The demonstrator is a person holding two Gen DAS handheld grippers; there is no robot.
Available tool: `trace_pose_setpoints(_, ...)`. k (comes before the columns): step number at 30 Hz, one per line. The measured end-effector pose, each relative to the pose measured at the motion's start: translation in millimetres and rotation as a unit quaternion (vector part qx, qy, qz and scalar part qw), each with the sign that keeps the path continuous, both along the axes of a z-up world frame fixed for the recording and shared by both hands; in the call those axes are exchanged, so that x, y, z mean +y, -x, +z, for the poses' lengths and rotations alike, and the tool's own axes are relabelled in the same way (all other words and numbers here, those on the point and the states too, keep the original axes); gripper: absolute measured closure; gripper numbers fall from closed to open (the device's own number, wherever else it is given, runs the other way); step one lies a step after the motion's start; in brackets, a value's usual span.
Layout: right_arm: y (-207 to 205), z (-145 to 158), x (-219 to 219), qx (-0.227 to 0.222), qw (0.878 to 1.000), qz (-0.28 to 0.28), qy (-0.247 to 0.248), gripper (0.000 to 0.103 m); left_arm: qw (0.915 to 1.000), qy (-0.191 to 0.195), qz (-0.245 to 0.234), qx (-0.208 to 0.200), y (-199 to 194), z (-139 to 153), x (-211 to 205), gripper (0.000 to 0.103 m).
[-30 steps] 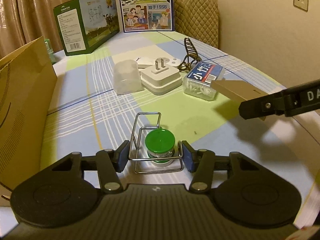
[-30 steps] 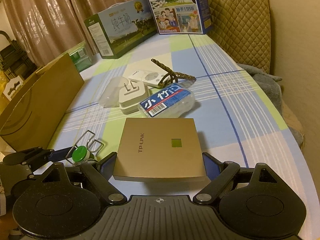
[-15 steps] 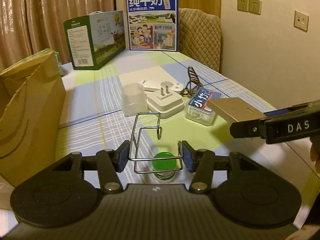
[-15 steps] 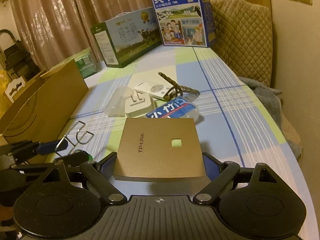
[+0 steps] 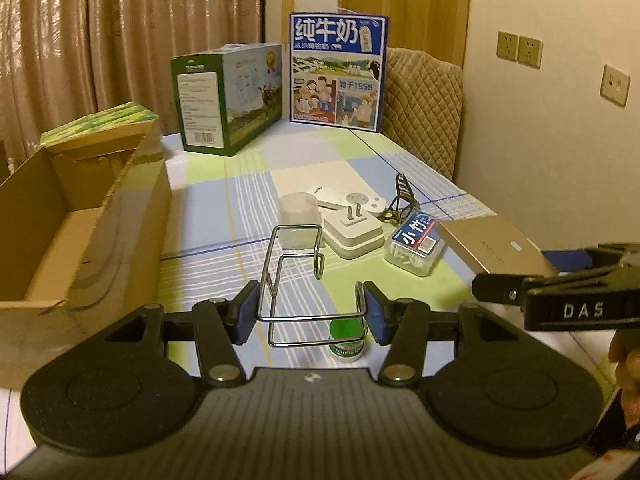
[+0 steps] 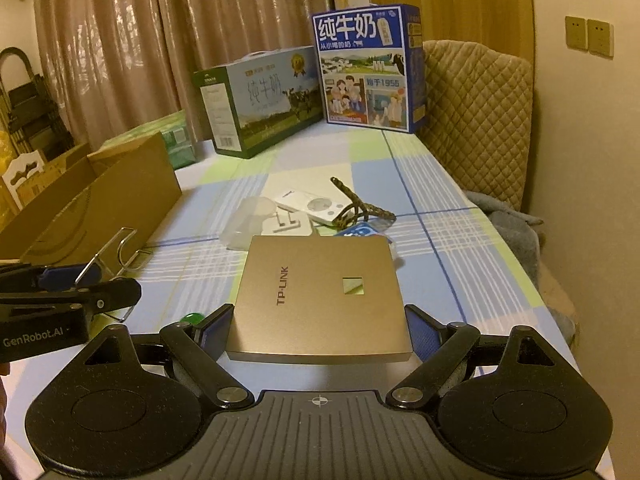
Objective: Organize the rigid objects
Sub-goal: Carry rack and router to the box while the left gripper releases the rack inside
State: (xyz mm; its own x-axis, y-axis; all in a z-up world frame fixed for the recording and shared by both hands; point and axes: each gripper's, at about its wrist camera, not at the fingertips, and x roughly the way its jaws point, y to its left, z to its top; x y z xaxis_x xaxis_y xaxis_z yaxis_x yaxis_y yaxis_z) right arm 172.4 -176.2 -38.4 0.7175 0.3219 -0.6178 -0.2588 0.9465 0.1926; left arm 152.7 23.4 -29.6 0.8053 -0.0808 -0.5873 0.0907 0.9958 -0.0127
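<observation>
My left gripper (image 5: 310, 314) is shut on a bent wire rack (image 5: 296, 276) and holds it in the air. Below it a small green-capped bottle (image 5: 346, 340) stands on the checked tablecloth. My right gripper (image 6: 318, 330) is shut on a flat gold TP-LINK box (image 6: 320, 300), its blue pads pressing both side edges. In the left wrist view that gold box (image 5: 492, 248) hovers at the right, above the table. The right wrist view shows the wire rack (image 6: 116, 256) at the left edge. An open cardboard box (image 5: 80, 240) sits to the left.
On the table lie a white plug adapter (image 5: 352, 232), a translucent cup (image 5: 300, 216), a clear toothpick box (image 5: 416, 244), a white remote (image 5: 344, 200) and a braided cord (image 5: 402, 196). Two milk cartons (image 5: 338, 72) stand at the far end. A quilted chair (image 5: 424, 108) is beside the wall.
Both grippers have risen. The wire rack has lifted off the green-capped bottle, which stays on the table. The gold box has gone up with the right gripper.
</observation>
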Motion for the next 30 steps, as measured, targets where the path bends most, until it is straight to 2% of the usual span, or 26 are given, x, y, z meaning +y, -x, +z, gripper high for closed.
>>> trace_pose_setpoints(8,26.6,35.6,19.6,0.0,1.0,0.01,-0.015,0.018,0.9994,0.009,0.033,-0.004,30.4,34.9,26.0,0.054)
trace_pose_setpoints(19,28.6,79.4,98.9,-0.018,0.996,0.086,-0.032,0.018,0.996,0.003,0.087,-0.016,50.1,83.3,92.4,0.054)
trace_pose_setpoints(30,23.6,96.7,156.7,-0.025,0.99,0.138,-0.026,0.018,0.9935,-0.004,0.112,-0.018,57.3,99.2,143.1,0.054)
